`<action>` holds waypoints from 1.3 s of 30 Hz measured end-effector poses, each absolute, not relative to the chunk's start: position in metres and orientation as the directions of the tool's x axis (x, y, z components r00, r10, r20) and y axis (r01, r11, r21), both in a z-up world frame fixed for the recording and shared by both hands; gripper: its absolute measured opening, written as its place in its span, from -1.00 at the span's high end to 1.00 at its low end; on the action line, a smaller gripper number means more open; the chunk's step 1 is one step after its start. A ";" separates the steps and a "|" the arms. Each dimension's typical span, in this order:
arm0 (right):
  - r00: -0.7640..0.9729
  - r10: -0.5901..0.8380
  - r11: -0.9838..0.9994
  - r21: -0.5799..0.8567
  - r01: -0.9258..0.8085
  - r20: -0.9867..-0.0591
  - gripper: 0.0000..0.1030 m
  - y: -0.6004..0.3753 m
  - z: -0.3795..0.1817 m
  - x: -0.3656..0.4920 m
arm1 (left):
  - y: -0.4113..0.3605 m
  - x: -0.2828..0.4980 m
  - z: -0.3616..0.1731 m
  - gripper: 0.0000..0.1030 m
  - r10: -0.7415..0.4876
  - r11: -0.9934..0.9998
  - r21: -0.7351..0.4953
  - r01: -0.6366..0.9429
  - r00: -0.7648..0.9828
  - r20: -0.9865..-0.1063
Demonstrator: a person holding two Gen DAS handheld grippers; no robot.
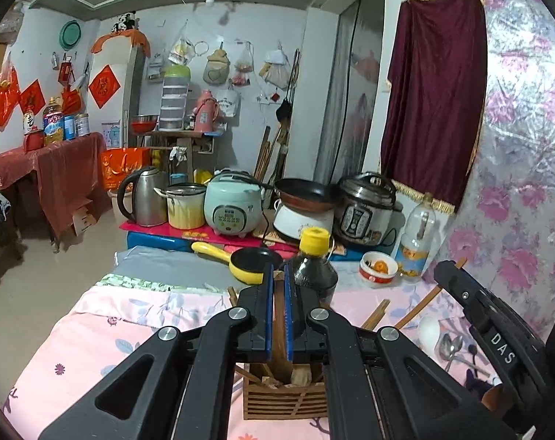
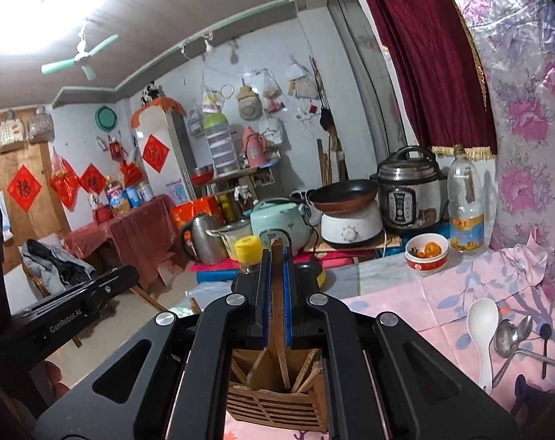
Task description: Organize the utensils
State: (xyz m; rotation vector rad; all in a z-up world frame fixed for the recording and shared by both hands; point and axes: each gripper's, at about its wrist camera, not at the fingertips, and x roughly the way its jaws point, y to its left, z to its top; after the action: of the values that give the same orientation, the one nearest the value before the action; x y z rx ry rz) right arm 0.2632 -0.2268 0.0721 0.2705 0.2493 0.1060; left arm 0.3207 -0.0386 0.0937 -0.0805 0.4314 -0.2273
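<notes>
In the left wrist view my left gripper [image 1: 277, 277] is shut on a thin wooden strip [image 1: 278, 315]. The strip's lower end runs down into a slatted wooden utensil holder [image 1: 284, 401] on the pink floral cloth. The right wrist view shows my right gripper [image 2: 276, 253] shut on a similar wooden strip [image 2: 277, 293] above a slatted holder [image 2: 273, 409]. I cannot tell if the strips are chopsticks or part of the holder. More chopsticks [image 1: 376, 313] stick out between the grippers. A white spoon [image 2: 481, 326], metal spoons [image 2: 512, 333] and a small dark spoon [image 2: 545, 330] lie loose at right.
Just ahead stand a dark sauce bottle with a yellow cap [image 1: 314, 267], a yellow pan [image 1: 251, 262], a bowl of oranges [image 2: 426, 253] and a clear bottle [image 2: 464, 205]. Cookers and a kettle [image 1: 141, 198] line the back. A floral-covered wall [image 2: 526, 117] closes the right side.
</notes>
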 end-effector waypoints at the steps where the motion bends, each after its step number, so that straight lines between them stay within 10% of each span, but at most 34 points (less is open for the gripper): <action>1: 0.959 0.143 0.960 0.272 -0.075 -0.243 0.87 -0.225 0.070 0.266 | -0.041 0.323 0.091 0.89 -0.233 0.972 -0.119 0.202 0.879 -0.416; 4: 0.929 0.147 0.971 0.228 -0.070 -0.341 0.78 -0.217 0.060 0.282 | -0.047 0.333 0.080 0.87 -0.230 0.973 -0.088 0.214 0.845 -0.483; 8: 0.921 0.144 0.962 0.271 -0.044 -0.362 0.24 -0.229 0.055 0.283 | -0.043 0.345 0.066 0.03 -0.235 0.972 -0.126 0.198 0.811 -0.536; 16: 0.941 0.103 0.957 0.291 -0.005 -0.322 -0.07 -0.242 0.061 0.275 | -0.025 0.337 0.077 -0.58 -0.229 0.971 -0.174 0.162 0.839 -0.494; 39: 0.952 0.069 0.965 0.263 0.012 -0.298 -0.34 -0.238 0.068 0.262 | -0.020 0.325 0.091 -0.81 -0.162 0.984 -0.143 0.106 0.867 -0.471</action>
State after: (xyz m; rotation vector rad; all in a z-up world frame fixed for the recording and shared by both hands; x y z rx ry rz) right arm 0.2619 -0.2379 0.0683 0.2655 0.3101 0.0297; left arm 0.3250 -0.0202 0.0913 -0.1135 0.5027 -0.1408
